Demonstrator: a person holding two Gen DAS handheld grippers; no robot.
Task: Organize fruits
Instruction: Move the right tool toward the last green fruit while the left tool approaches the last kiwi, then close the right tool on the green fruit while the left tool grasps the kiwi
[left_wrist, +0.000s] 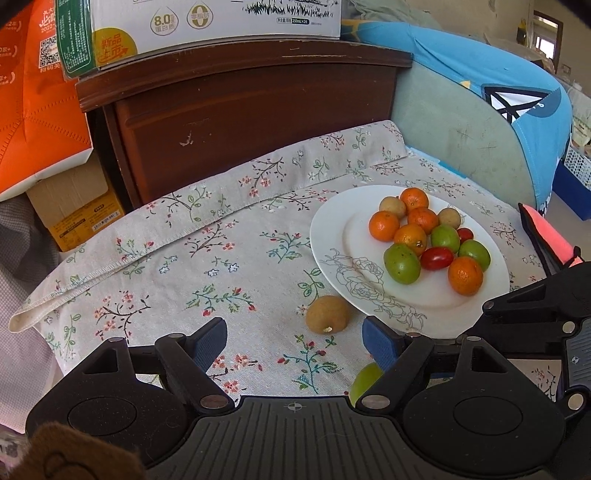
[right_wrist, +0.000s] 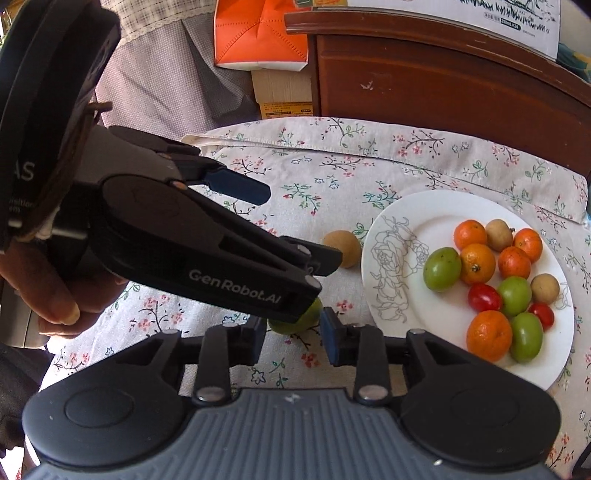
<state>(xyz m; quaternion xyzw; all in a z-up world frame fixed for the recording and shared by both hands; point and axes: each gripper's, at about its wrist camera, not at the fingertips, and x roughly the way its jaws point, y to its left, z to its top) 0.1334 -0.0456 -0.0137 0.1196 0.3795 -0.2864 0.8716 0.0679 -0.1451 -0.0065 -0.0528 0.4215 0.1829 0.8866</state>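
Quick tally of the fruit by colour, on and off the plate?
Orange: 5, all on the plate
Green: 4, 3 on the plate, 1 on the cloth by the right gripper
Red: 2, on the plate
Brown: 3, 2 on the plate, 1 on the cloth
Total: 14

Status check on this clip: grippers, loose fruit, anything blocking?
Left gripper open, empty. Right gripper jaws around round green fruit on floral cloth; grip unclear. Brown round fruit beside white plate. Left gripper crosses above the green fruit.

Fruits (left_wrist: 424, 240) on plate (left_wrist: 332, 236); longan (left_wrist: 328, 314) beside plate, on tablecloth (left_wrist: 184, 258).
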